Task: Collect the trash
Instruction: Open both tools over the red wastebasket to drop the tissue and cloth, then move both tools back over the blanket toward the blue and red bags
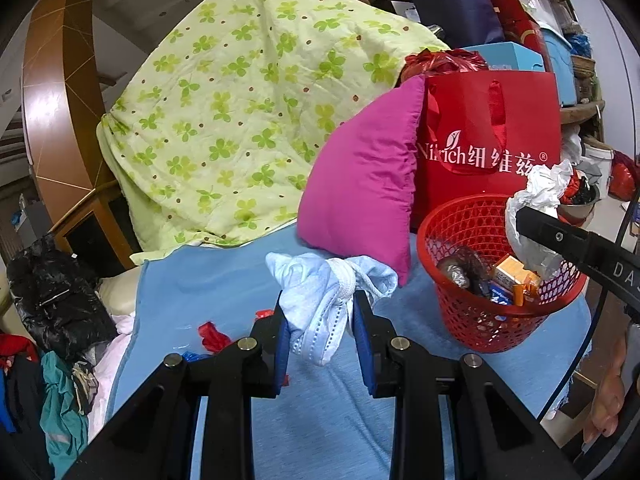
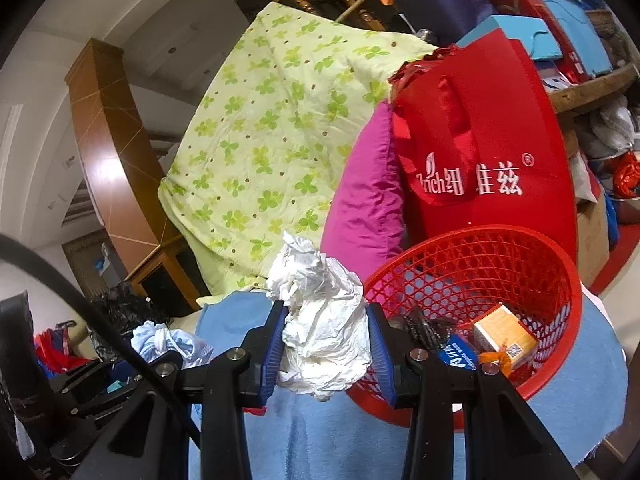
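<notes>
My left gripper (image 1: 320, 320) is shut on a crumpled pale blue face mask (image 1: 324, 292) and holds it above the blue cloth (image 1: 224, 276). My right gripper (image 2: 326, 340) is shut on a crumpled white paper wad (image 2: 324, 320), just left of the red mesh basket (image 2: 500, 256). In the left wrist view the right gripper's finger and the wad (image 1: 536, 204) hang over the basket (image 1: 472, 216), which holds a small orange box (image 1: 510, 270), dark wrappers and a blue packet. Red wrapper scraps (image 1: 212, 334) lie on the cloth left of my left gripper.
A magenta pillow (image 1: 360, 184) and a red shopping bag (image 1: 492, 136) stand behind the basket. A green clover quilt (image 1: 248, 100) is piled at the back. A black bag (image 1: 52, 296) and clothes lie at the left, off the cloth. Cluttered shelves at right.
</notes>
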The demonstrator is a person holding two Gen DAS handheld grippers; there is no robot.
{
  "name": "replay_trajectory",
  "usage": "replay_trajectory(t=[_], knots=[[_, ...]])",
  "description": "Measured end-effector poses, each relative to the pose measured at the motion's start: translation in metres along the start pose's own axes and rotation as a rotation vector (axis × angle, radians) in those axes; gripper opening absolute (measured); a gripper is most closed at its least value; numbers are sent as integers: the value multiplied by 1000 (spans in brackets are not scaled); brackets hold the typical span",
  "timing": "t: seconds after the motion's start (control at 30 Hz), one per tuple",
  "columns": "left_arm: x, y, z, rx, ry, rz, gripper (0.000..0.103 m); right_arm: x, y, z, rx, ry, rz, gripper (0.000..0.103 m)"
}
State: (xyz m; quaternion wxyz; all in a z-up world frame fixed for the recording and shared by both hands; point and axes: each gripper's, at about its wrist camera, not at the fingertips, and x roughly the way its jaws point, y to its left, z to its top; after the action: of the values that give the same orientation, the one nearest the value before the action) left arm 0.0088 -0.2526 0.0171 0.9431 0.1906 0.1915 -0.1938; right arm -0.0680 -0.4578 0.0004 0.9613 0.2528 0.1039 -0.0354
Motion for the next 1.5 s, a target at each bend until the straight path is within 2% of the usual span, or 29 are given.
replay_trajectory(t=[0.3, 0.43, 0.6, 0.7, 0.87, 0.93, 0.97, 1.03, 1.07, 1.1, 1.13, 1.3, 1.5], knots=[[3, -15, 5, 24, -10, -18, 31, -3, -23, 6, 77, 8, -9, 42], [7, -20, 10, 21, -11, -53, 31, -6, -31, 8, 101, 0, -16, 42], [11, -26, 26, 6, -30, -119, 31, -8, -44, 11, 153, -9, -15, 42], [15, -34, 35, 1, -38, -187, 31, -8, -52, 12, 192, -12, -18, 42], [32, -54, 48, -9, -9, -293, 32, -7, -68, 13, 262, -8, -66, 44], [37, -62, 50, -12, -3, -323, 36, -8, -75, 13, 297, -12, -82, 45], [40, -67, 51, -15, -2, -334, 37, -9, -79, 13, 315, -14, -90, 46], [46, -75, 52, -21, 6, -362, 42, -11, -89, 13, 364, -22, -108, 56], [49, -79, 52, -23, 11, -371, 49, -12, -93, 13, 388, -31, -110, 62], [51, -80, 51, -26, 12, -372, 59, -14, -97, 13, 410, -39, -110, 65], [52, -82, 51, -30, 9, -374, 61, -15, -99, 14, 426, -46, -107, 66], [55, -71, 37, -59, 21, -367, 62, -16, -95, 15, 419, -61, -93, 67], [66, -21, -5, -139, 93, -283, 64, -3, -46, 15, 238, -54, -49, 67]])
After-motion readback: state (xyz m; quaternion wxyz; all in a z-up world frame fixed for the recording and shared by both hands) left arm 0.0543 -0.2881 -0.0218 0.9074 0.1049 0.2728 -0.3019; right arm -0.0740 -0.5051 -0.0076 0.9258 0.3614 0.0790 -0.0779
